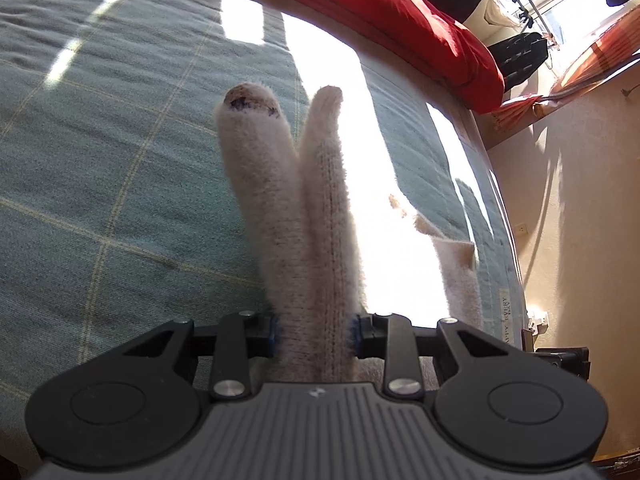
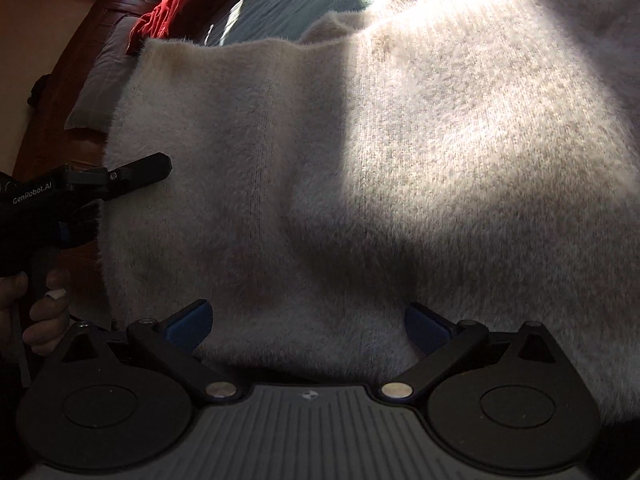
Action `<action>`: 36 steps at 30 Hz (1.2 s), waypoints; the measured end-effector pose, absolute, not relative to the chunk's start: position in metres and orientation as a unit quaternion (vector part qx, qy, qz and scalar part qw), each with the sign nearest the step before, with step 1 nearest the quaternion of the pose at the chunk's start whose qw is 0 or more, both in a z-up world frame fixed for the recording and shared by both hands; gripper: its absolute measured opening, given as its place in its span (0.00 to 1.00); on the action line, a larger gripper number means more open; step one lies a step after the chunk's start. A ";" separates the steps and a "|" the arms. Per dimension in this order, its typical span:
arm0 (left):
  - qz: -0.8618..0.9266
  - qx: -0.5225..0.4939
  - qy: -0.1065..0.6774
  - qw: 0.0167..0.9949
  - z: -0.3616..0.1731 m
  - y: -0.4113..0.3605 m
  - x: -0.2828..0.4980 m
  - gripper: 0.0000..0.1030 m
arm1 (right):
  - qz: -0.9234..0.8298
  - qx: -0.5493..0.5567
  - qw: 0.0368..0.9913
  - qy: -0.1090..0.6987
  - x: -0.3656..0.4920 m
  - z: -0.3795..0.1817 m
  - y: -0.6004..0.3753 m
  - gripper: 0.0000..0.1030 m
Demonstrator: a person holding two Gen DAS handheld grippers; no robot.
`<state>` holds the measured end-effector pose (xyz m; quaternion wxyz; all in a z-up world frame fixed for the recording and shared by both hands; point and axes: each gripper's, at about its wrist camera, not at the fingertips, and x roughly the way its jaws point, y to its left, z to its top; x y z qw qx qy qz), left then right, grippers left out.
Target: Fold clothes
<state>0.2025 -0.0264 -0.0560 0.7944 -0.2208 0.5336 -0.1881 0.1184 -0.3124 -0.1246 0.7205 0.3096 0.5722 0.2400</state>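
A fuzzy cream sweater [image 2: 360, 160] lies spread on the bed and fills the right wrist view. My left gripper [image 1: 316, 334] is shut on a folded edge of the sweater [image 1: 312, 220], which stands up in two fuzzy folds between the jaws. My right gripper [image 2: 308, 328] is open just above the sweater, blue pads [image 2: 192, 326] wide apart, holding nothing. The left gripper also shows in the right wrist view [image 2: 136, 176] at the sweater's left edge, with the person's hand [image 2: 44, 304] on its handle.
The bed has a teal checked cover [image 1: 120, 160] with bright sun patches. A red blanket [image 1: 420, 28] lies along the far edge. The bed's edge and beige floor [image 1: 568, 200] are to the right. Dark clothes hang by a window [image 1: 520, 52].
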 end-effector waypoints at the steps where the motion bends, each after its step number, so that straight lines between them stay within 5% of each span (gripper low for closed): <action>1: -0.189 -0.219 0.533 0.795 -0.054 -0.028 0.202 0.29 | 0.239 0.315 0.724 0.565 0.118 -0.121 -0.316 1.00; 24: -0.230 -0.231 0.532 0.781 -0.001 -0.128 0.203 0.29 | 0.174 0.363 0.818 0.411 0.087 -0.058 -0.445 1.00; 36: -0.238 -0.260 0.558 0.751 -0.020 -0.206 0.215 0.29 | 0.117 0.402 0.835 0.356 0.059 -0.051 -0.510 1.00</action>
